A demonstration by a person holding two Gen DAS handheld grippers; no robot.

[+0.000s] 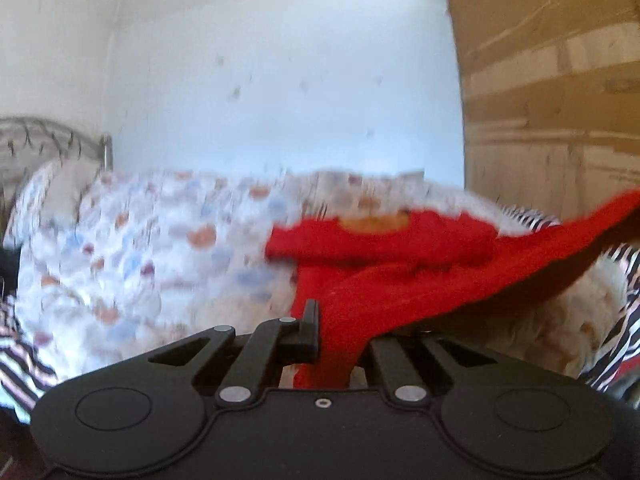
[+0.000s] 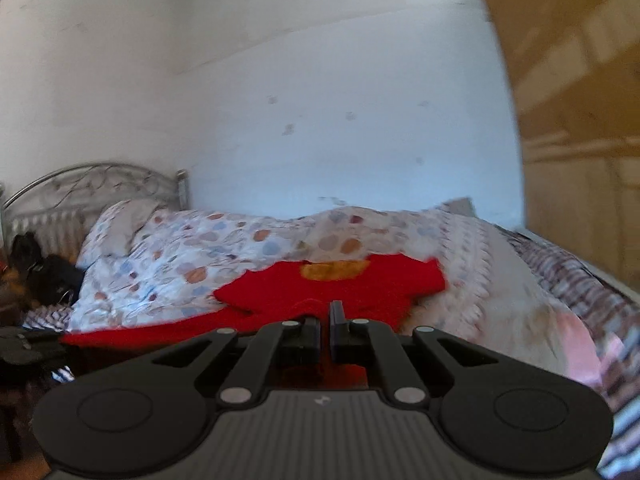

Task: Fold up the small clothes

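We hold the left gripper (image 1: 320, 332) with jaws clamped on a red garment (image 1: 384, 276). The right gripper (image 2: 325, 330) has its jaws together on the same garment's near edge. The garment stretches away onto the spotted duvet (image 2: 192, 256) of the bed (image 2: 96, 184).

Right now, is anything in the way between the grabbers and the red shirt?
No, nothing visible is. The left gripper is shut on the near edge of the red shirt, with cloth bunched between its fingers. The right gripper is shut at the shirt's near edge too. The shirt's far part lies on the spotted quilt.
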